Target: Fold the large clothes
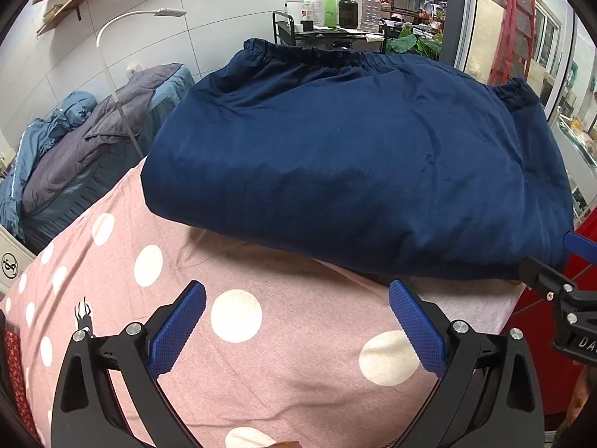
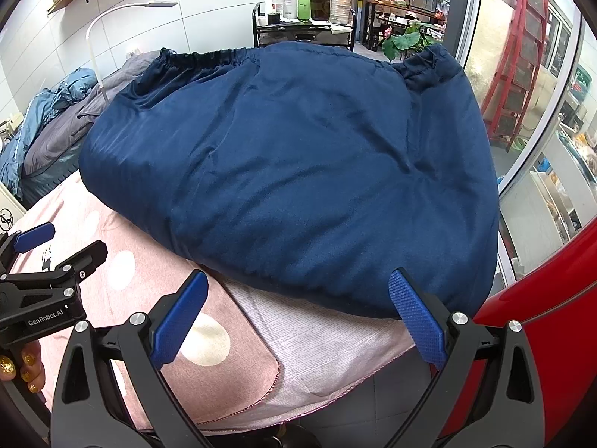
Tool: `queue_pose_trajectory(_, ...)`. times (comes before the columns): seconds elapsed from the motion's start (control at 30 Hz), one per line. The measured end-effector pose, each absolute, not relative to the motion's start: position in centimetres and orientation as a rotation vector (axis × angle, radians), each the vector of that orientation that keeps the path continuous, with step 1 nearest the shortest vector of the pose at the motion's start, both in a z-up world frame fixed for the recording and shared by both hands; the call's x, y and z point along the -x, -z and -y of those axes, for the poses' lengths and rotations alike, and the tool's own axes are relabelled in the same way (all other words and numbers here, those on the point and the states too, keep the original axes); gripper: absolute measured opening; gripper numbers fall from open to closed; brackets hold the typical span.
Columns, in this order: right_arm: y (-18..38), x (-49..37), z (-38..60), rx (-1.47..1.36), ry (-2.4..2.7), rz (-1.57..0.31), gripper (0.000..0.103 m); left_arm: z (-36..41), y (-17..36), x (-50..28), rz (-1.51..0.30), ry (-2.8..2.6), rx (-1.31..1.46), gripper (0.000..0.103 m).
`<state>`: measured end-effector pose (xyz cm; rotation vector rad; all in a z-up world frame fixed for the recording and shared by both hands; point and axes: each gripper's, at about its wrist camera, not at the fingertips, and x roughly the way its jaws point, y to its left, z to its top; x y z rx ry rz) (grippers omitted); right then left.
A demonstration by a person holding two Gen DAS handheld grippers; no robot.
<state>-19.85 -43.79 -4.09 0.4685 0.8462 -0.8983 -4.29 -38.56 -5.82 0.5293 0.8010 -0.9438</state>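
Pink polka-dot cover point(image 1: 261, 261), spread over the work surface; behind it I log a trolley of bottles point(image 1: 332, 3) and a bed with grey and blue bedding point(image 1: 86, 142). Item one: navy garment point(image 1: 354, 156), folded into a thick bundle with its elastic hem at the far edge, lying on the cover's far half. Item two: my left gripper point(image 1: 296, 326), jaws spread, empty, over the cover. Item three: my right gripper point(image 2: 298, 321), jaws spread, empty, just short of the bundle's near edge.
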Motion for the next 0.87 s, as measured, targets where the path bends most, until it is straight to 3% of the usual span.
queue_pose_trajectory(0.87, 4.1, 20.1, 43.7, -0.460, 0.915, -0.850, 0.096, 39.4, 5.0, 5.5, -0.730, 0.938, -0.584, 0.097)
